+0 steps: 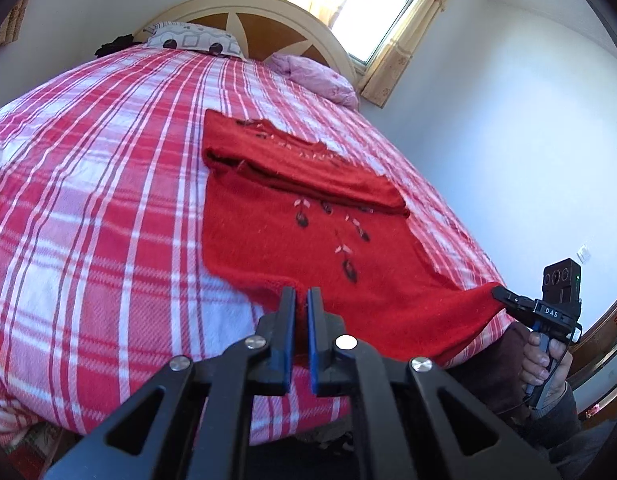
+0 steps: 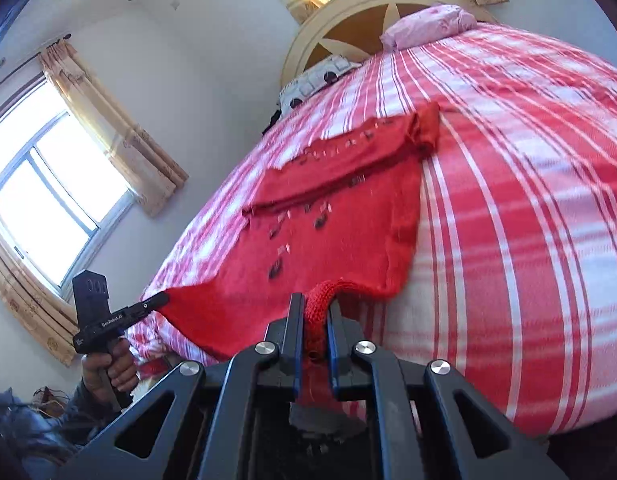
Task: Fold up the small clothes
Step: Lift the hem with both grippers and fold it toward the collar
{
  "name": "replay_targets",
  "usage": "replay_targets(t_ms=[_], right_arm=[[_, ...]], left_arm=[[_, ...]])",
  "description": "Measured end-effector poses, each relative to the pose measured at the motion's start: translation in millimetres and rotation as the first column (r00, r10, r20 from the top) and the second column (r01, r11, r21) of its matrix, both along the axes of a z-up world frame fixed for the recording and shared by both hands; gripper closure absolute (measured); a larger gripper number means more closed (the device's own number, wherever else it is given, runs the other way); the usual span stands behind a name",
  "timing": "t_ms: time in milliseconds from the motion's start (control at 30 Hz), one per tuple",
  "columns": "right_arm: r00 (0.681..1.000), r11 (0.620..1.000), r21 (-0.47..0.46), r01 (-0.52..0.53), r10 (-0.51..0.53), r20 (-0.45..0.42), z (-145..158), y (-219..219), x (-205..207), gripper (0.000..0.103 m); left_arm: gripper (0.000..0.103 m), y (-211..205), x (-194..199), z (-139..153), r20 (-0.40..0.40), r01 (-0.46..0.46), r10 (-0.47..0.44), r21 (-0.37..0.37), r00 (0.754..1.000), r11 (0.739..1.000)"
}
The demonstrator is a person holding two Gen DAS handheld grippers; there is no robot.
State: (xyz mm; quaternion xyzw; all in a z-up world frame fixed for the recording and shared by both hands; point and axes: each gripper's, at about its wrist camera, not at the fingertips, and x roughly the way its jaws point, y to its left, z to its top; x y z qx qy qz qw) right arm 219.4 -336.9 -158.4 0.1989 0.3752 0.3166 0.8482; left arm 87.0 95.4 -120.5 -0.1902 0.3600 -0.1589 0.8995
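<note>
A small red knitted sweater (image 1: pixel 292 236) with leaf embroidery lies on the plaid bed, sleeves folded across its chest. My left gripper (image 1: pixel 302 296) sits at the near hem; its jaws are nearly closed, with only a narrow gap and no fabric showing between them. In the right wrist view the left gripper (image 2: pixel 162 300) pinches the sweater's lower corner. My right gripper (image 2: pixel 314 308) is shut on the red hem (image 2: pixel 320 300), bunched between its fingers. In the left wrist view the right gripper (image 1: pixel 502 293) holds the other lower corner, pulled taut.
The bed has a red-and-white plaid cover (image 1: pixel 88 200) and a curved headboard (image 1: pixel 268 20). A patterned pillow (image 1: pixel 196 38) and a pink pillow (image 1: pixel 316 76) lie at its head. Windows with curtains (image 2: pixel 120 136) are behind. A white wall is at the right.
</note>
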Motion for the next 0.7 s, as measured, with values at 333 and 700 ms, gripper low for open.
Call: replay_targets(t_ms=[333, 700], right_arm=[[0.999, 0.999, 0.032, 0.026, -0.027, 0.033, 33.5, -2.3, 61.2, 0.094], [0.998, 0.998, 0.045, 0.047, -0.049, 0.042, 59.5, 2.5, 153.5, 0.094]], left_arm=[[0.098, 0.9, 63.6, 46.1, 0.103, -0.033, 0.03, 0.028, 0.994, 0.999], [0.098, 23.7, 159.5, 68.8, 0.101, -0.116, 0.119, -0.034, 0.988, 0.993]])
